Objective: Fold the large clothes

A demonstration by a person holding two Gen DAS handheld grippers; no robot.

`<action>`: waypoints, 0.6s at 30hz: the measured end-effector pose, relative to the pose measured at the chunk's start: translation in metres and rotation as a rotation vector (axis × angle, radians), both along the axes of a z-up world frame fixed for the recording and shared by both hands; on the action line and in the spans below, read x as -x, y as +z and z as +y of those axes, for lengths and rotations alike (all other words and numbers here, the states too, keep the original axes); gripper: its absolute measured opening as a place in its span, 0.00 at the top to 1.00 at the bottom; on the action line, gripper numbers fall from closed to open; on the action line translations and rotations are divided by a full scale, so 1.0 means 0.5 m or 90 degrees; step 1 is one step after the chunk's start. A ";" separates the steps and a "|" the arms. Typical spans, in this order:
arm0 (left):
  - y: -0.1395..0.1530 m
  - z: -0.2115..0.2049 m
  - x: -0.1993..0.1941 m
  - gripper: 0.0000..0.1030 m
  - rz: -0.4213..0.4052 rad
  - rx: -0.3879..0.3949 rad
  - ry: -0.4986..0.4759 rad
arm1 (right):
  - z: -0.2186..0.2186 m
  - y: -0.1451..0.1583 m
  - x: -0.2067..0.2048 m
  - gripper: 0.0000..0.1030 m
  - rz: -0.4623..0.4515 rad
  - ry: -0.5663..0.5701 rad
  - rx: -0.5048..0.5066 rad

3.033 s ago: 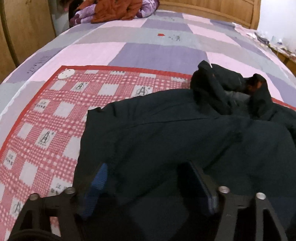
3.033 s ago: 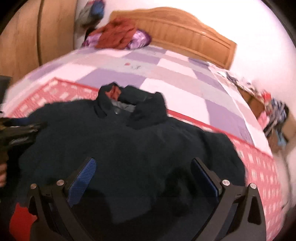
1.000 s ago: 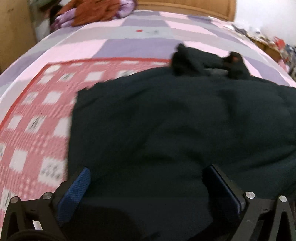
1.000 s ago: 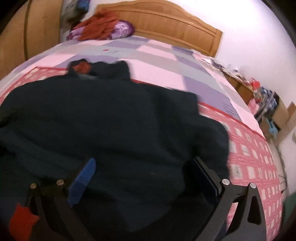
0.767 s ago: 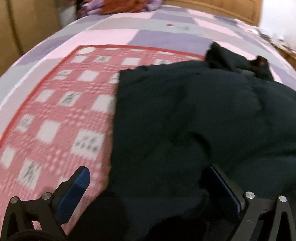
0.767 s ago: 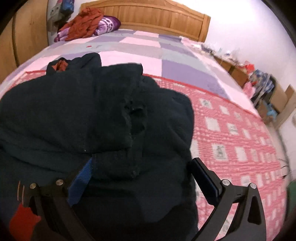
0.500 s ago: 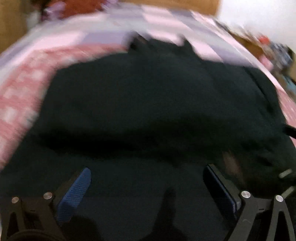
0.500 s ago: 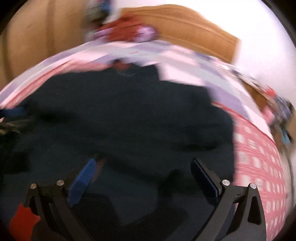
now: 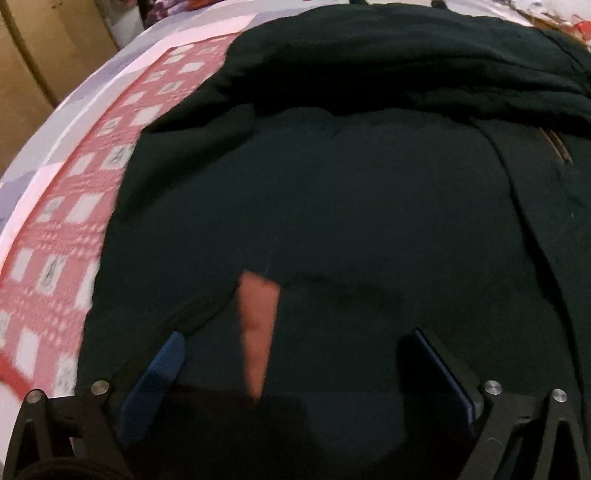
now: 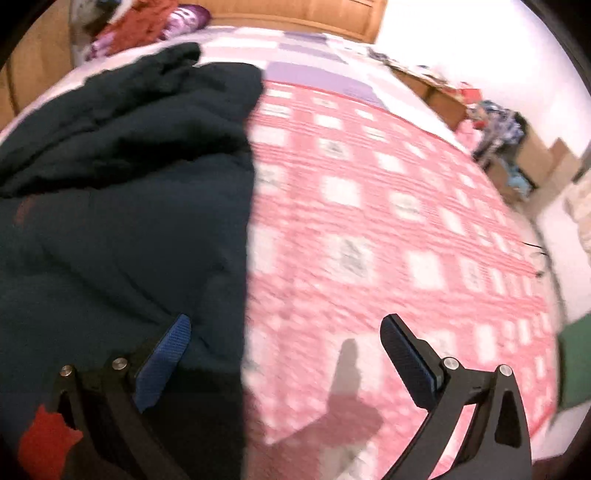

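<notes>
A large dark jacket (image 9: 332,184) lies spread on the bed and fills most of the left wrist view. Its sleeves are folded across its upper part, and an orange lining strip (image 9: 256,325) shows at the hem. My left gripper (image 9: 295,354) hovers open over the hem, nothing between its fingers. In the right wrist view the same jacket (image 10: 122,192) covers the left half, its right edge running straight down. My right gripper (image 10: 284,343) is open and straddles that edge: the blue pad (image 10: 162,362) is over the jacket, the other finger over the blanket.
The red-and-white checked blanket (image 10: 388,229) covers the bed to the right of the jacket and also shows on the left (image 9: 74,206). Orange and purple clothes (image 10: 147,26) lie by the wooden headboard (image 10: 303,14). Cluttered boxes (image 10: 498,129) stand beside the bed on the right.
Both grippers have swung about quickly and stayed open. The left one has dropped nearer the hem. The right one has moved right, to the jacket's right edge, with the checked blanket now under it.
</notes>
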State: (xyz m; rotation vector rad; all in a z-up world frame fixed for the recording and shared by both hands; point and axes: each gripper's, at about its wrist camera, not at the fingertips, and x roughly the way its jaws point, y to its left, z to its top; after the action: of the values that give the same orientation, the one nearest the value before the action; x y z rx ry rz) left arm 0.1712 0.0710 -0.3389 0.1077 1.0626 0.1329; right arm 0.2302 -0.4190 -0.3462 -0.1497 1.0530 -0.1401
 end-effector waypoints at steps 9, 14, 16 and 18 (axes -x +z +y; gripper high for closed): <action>0.008 -0.175 0.111 0.04 -0.011 0.128 -0.074 | 0.292 0.038 0.193 0.00 -0.021 0.196 -0.058; -0.014 -0.139 0.185 0.00 -0.030 0.097 -0.089 | 0.374 -0.003 0.325 0.00 -0.007 0.298 -0.005; -0.025 -0.084 0.213 0.00 -0.022 0.056 -0.074 | 0.310 -0.010 0.336 0.00 -0.002 0.228 -0.007; -0.030 -0.030 0.228 0.00 -0.014 0.067 -0.077 | 0.211 -0.013 0.359 0.00 0.007 0.121 0.014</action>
State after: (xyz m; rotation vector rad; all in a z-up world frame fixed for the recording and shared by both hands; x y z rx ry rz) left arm 0.0574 0.0562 -0.3538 0.0752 1.0359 -0.0301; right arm 0.0509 -0.3137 -0.3529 -0.2693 1.0420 0.0213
